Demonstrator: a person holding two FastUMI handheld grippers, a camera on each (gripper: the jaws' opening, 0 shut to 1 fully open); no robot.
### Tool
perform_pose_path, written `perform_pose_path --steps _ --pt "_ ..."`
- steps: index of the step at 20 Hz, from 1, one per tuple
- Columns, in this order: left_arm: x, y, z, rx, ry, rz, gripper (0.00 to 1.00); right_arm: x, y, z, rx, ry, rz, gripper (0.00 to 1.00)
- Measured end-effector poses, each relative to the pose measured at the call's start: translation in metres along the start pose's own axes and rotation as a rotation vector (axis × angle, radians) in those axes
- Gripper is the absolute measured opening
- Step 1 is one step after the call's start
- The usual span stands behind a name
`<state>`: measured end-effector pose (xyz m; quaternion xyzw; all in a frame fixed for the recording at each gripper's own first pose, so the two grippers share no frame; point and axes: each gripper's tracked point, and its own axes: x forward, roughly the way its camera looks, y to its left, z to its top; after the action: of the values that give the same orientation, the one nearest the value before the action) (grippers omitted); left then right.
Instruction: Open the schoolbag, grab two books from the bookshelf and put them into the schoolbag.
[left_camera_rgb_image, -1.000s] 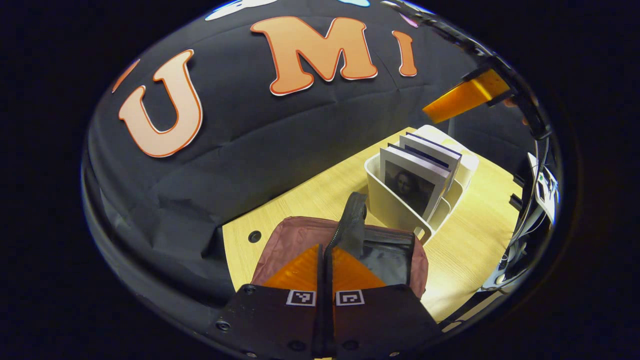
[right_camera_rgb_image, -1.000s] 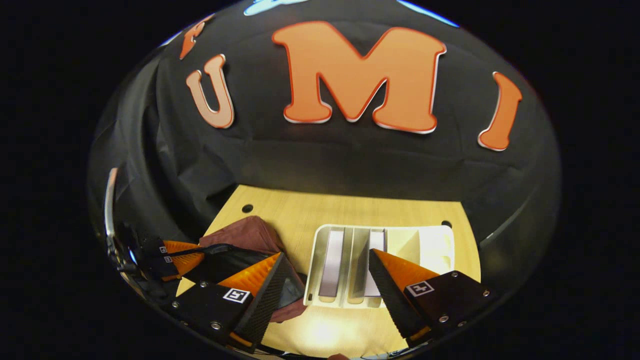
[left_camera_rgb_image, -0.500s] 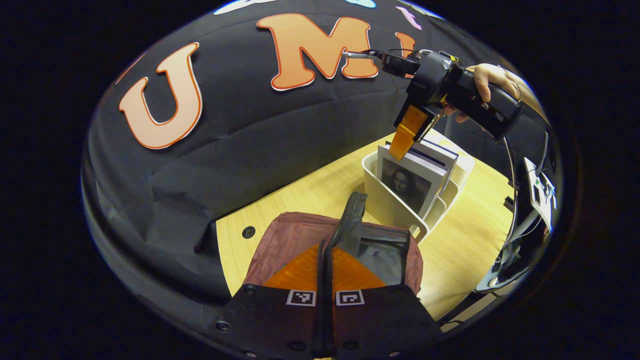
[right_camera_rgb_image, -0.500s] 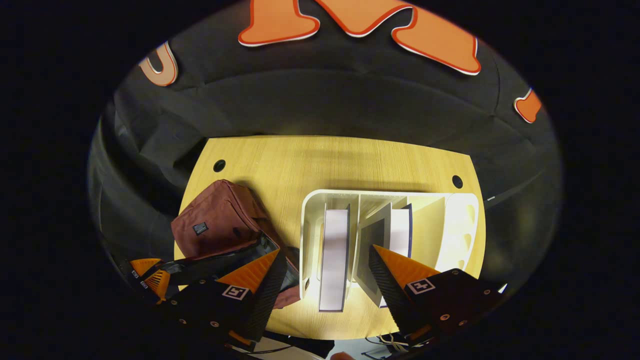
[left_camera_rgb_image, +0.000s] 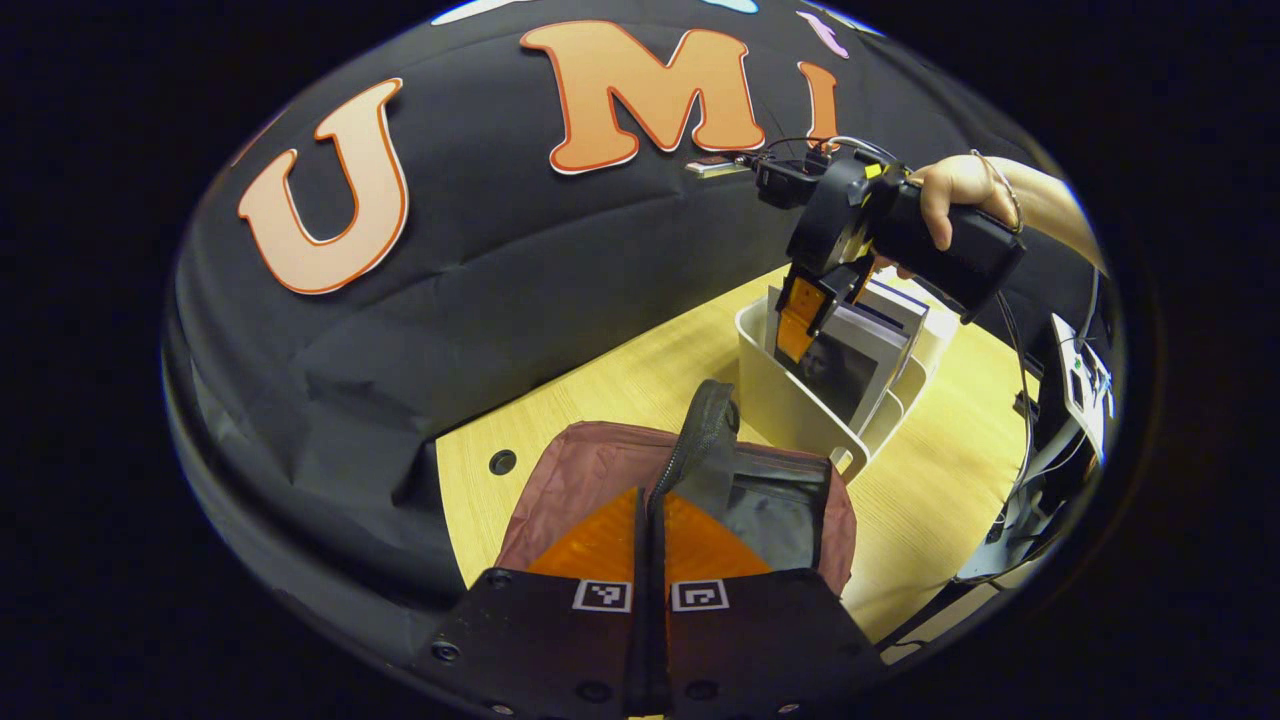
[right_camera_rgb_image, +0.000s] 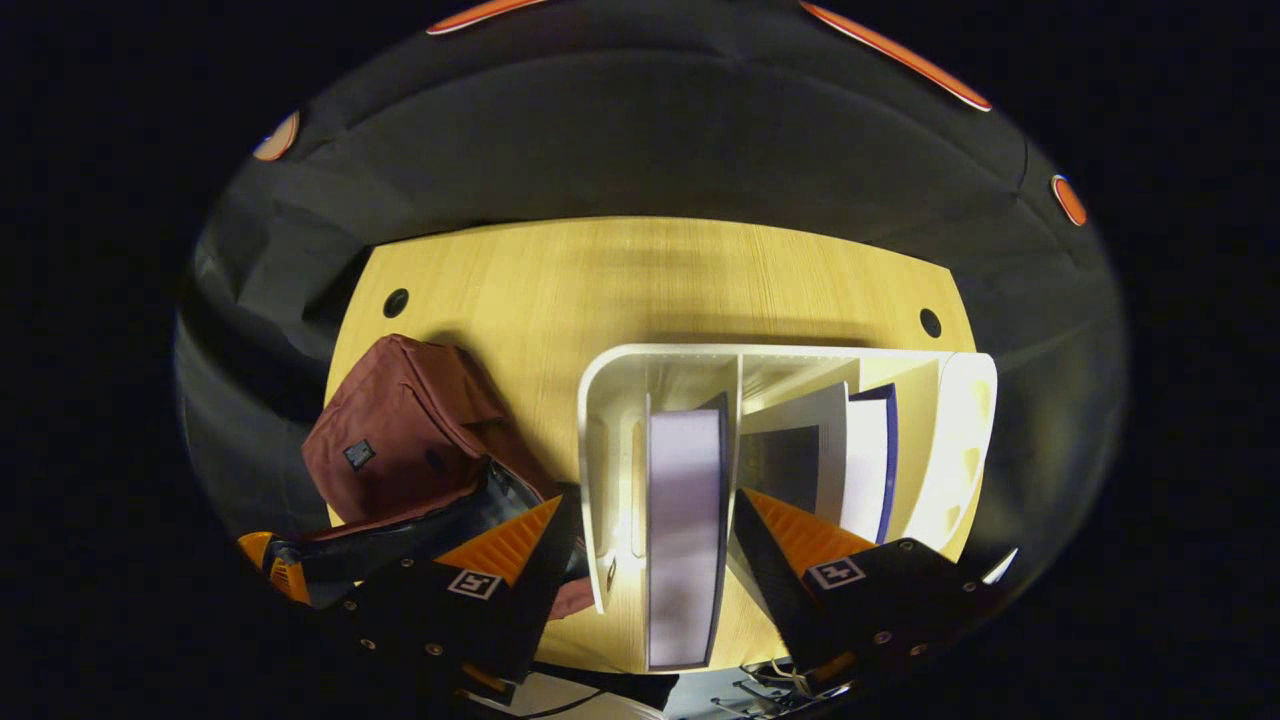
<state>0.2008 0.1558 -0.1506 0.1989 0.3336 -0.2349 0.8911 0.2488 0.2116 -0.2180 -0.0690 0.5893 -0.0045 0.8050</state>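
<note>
Maroon schoolbag (left_camera_rgb_image: 600, 475) on wooden table (left_camera_rgb_image: 940, 500), mouth open, black lining (left_camera_rgb_image: 770, 500) exposed; nothing visible inside. Left gripper (left_camera_rgb_image: 650, 530) closed on the bag's black zipper flap (left_camera_rgb_image: 700, 440), holding it upright, fingers pressed together.

White bookshelf (right_camera_rgb_image: 620, 400) just beside the bag, divided into upright slots. Near slot holds one book (right_camera_rgb_image: 685, 540), spine up, pale lavender edge. Next slot holds a second book (right_camera_rgb_image: 865, 470), dark blue cover, with one loose cover leaning away from the pages. Remaining slot at the far end empty.

Right gripper (right_camera_rgb_image: 645, 545) open, held above the shelf, fingers straddling the first book, one on each side, not yet pressing. From the left gripper view, right gripper (left_camera_rgb_image: 800, 325) lowered onto the front book (left_camera_rgb_image: 840, 365), portrait on its cover, held by a hand (left_camera_rgb_image: 950, 190). Both books in the shelf, none in the bag.
</note>
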Motion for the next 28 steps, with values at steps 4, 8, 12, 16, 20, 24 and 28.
perform_pose_path --steps 4,8,12,16,20,24,28 --pt "0.0 0.001 -0.001 -0.009 0.001 0.001 0.01 0.008 0.0 -0.003 0.02 0.012 -0.005 0.62" --pt "0.0 0.001 -0.003 -0.017 0.003 -0.002 0.01 0.006 0.0 -0.006 0.034 0.018 -0.017 0.39" --pt "0.004 0.0 -0.008 -0.032 0.015 -0.008 0.01 -0.009 -0.002 -0.005 0.046 -0.011 -0.014 0.37" --pt "0.003 -0.002 -0.008 -0.03 0.015 -0.008 0.01 -0.051 -0.009 0.003 0.068 -0.075 -0.012 0.36" --pt "0.003 -0.003 -0.005 -0.002 0.008 -0.007 0.01 -0.111 -0.011 0.003 0.084 -0.139 0.019 0.36" --pt "0.007 -0.006 -0.007 -0.008 0.008 -0.02 0.01 -0.179 -0.016 0.0 0.066 -0.231 0.027 0.36" --pt "0.007 -0.003 -0.009 0.007 0.013 -0.018 0.01 -0.237 -0.008 -0.023 0.06 -0.311 0.083 0.36"
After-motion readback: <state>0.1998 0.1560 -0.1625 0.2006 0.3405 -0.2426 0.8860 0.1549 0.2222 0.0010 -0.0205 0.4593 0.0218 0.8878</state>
